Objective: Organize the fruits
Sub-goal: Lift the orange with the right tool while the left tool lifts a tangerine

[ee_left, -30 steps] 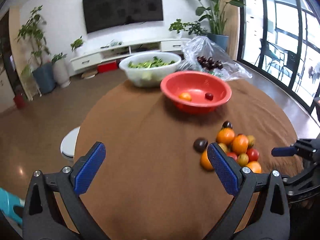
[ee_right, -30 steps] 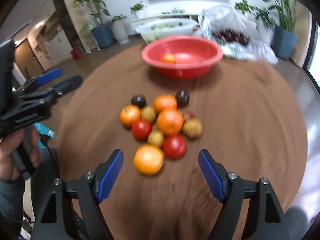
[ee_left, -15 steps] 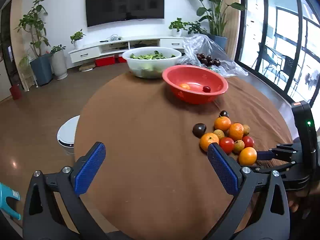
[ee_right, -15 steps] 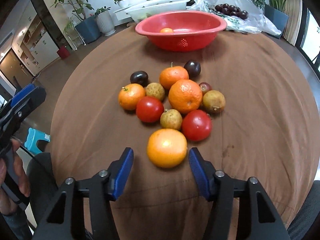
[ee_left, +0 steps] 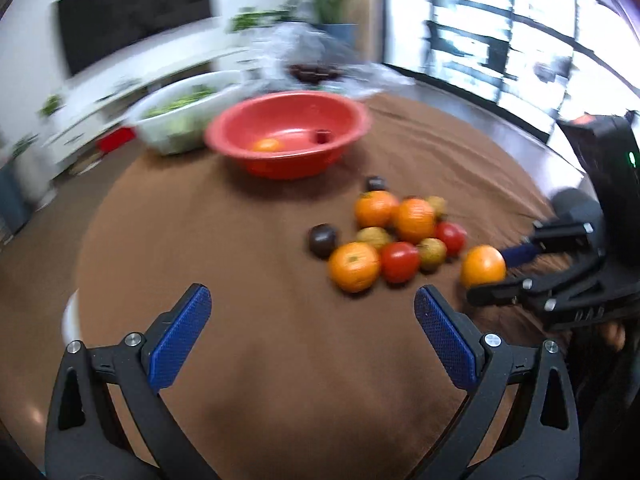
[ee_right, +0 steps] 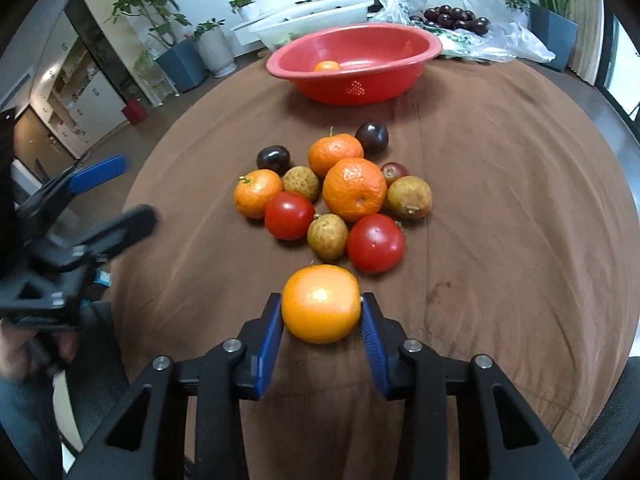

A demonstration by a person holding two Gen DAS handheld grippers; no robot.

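My right gripper point(ee_right: 321, 316) is shut on an orange point(ee_right: 321, 303) at the near edge of the fruit pile; it also shows in the left wrist view point(ee_left: 483, 266). The pile point(ee_right: 344, 192) holds oranges, red tomatoes, dark plums and brownish fruits on the brown tablecloth. A red bowl point(ee_right: 354, 65) behind the pile holds an orange point(ee_right: 327, 66) and a small dark fruit point(ee_left: 321, 136). My left gripper point(ee_left: 312, 340) is open and empty, left of the pile over the cloth.
A white bowl of greens point(ee_left: 176, 116) stands behind the red bowl. A clear plastic bag with dark plums point(ee_right: 456, 20) lies at the back right. The round table's edge point(ee_right: 612, 184) curves around both sides.
My right gripper has closed on the nearest orange. The left gripper has swung right, toward the fruit pile, and its view is blurred by the motion.
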